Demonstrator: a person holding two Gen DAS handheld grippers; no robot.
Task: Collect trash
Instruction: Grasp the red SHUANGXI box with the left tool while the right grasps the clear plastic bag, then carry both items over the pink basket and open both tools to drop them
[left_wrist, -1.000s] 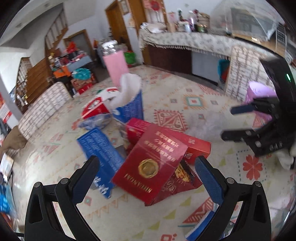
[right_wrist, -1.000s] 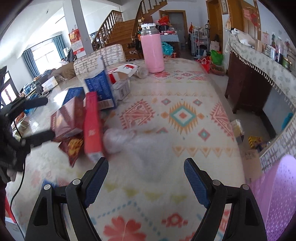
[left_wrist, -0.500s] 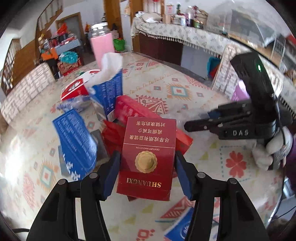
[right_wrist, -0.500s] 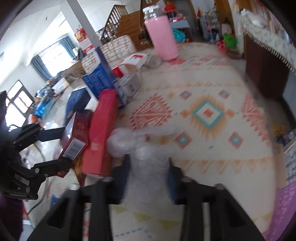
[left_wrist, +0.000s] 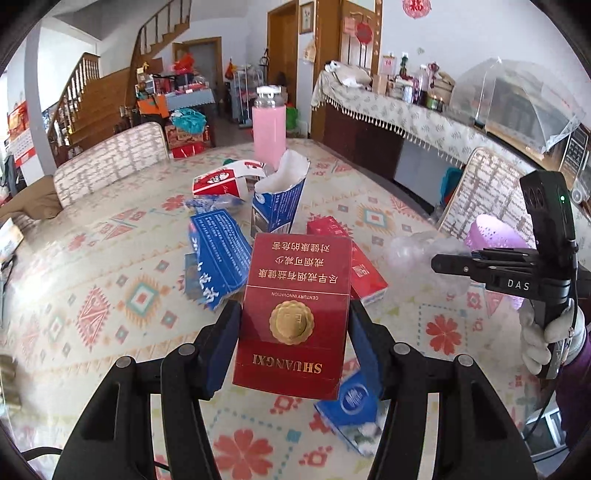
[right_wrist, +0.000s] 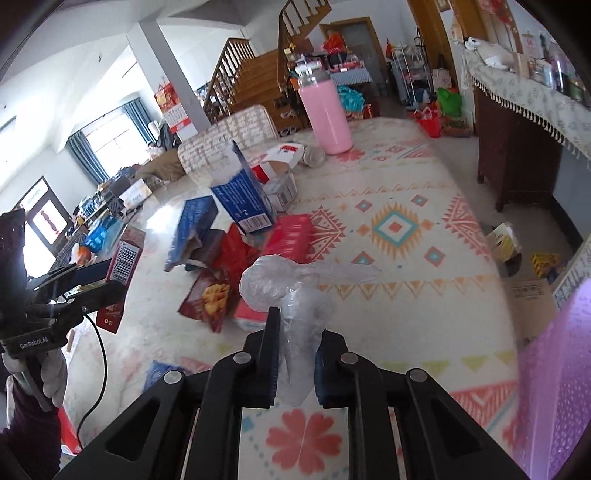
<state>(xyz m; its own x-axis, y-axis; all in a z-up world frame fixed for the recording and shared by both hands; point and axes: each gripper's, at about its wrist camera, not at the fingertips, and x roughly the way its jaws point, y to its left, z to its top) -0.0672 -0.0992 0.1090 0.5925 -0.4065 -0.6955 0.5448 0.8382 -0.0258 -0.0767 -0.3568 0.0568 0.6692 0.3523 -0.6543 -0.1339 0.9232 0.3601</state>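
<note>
Clearly 2 risks from this point. Left gripper (left_wrist: 293, 334) clamped on the dark red carton (left_wrist: 295, 310) by its side edges only, carton held up above the patterned tablecloth (left_wrist: 110, 258); could pivot or slide out if tipped on the way to the purple basket (right_wrist: 554, 369). Right gripper (right_wrist: 295, 363) closed tight on the crumpled clear plastic bag (right_wrist: 280, 284), also off the table; slick film, thin pinch, likely to slip loose or snag. More trash left lying: blue carton (left_wrist: 218, 254), bright red box (left_wrist: 354, 264), snack wrapper (right_wrist: 214, 291). Versus 1 second back: both tools then wide apart and empty, carton and bag lying on the table; now both gripped and raised.
</note>
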